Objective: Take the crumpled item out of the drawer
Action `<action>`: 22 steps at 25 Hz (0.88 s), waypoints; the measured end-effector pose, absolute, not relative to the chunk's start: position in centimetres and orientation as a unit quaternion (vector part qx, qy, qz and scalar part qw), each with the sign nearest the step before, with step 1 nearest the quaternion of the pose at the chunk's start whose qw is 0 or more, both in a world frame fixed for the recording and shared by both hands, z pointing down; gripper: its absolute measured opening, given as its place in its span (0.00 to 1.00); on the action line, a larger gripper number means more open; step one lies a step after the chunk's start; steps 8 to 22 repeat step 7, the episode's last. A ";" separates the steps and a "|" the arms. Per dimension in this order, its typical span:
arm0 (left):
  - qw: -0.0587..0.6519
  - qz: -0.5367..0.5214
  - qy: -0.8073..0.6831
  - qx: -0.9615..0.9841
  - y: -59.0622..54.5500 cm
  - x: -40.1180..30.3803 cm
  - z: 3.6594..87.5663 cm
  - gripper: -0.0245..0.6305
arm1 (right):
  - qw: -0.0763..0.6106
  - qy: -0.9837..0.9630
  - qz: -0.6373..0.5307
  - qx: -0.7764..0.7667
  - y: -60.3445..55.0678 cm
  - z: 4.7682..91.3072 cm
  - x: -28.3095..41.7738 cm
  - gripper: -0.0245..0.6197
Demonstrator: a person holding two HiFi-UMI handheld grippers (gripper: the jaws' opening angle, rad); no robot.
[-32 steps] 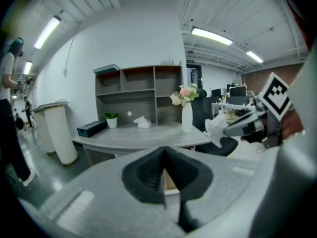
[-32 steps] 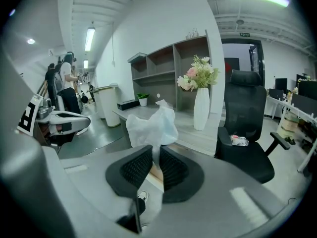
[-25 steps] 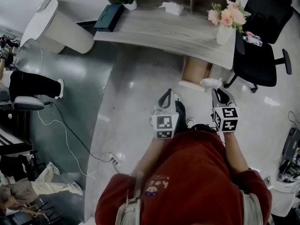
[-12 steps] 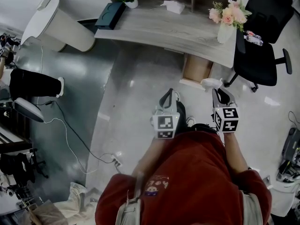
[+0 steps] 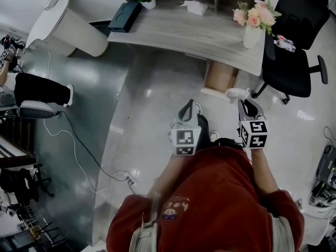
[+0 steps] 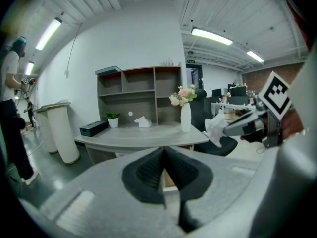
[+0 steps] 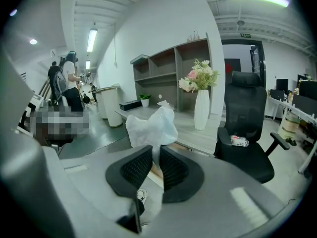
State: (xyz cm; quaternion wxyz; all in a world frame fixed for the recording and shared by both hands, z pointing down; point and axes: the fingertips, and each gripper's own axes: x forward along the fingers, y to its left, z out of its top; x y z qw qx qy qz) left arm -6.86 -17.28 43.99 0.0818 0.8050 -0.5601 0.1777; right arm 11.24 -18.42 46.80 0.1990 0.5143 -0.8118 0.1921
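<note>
Person in a red top (image 5: 210,203), seen from above, stood on a glossy pale floor facing a curved grey desk (image 5: 194,35), holding a pair of tongs in each hand. The right gripper (image 5: 245,104) was clenched on the crumpled item (image 5: 236,93), a wad of thin white plastic or paper. Its own view showed the two dark ribbed pads (image 7: 171,167) pinching the wad's lower part, while the rest puffed up above the jaws. From overhead, the wad showed just beside the front right corner of the drawer (image 5: 220,77), which hung pulled out from under the desk with its light wooden inside showing. The left gripper (image 5: 187,109) was held level beside the right one, a little apart from it. Its jaws were pressed together with nothing between them. On the desk stood a white vase of pink flowers (image 5: 253,28), a dark box (image 5: 122,18) and a small potted plant (image 5: 145,0). A black office chair (image 5: 294,62) sat to the right of the desk, and a tall white bin (image 5: 68,30) stood to its left.
</note>
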 end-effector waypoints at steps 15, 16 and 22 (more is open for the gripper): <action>0.077 0.182 -0.560 0.805 -17.0 -6.4 43.8 0.04 | 0.198 -0.814 0.189 0.512 -18.3 46.6 11.6 0.11; 0.077 0.182 -0.560 0.805 -17.0 -6.4 43.8 0.04 | 0.198 -0.814 0.189 0.512 -18.3 46.6 11.6 0.11; 0.077 0.182 -0.560 0.805 -17.0 -6.4 43.8 0.04 | 0.198 -0.814 0.189 0.512 -18.3 46.6 11.6 0.11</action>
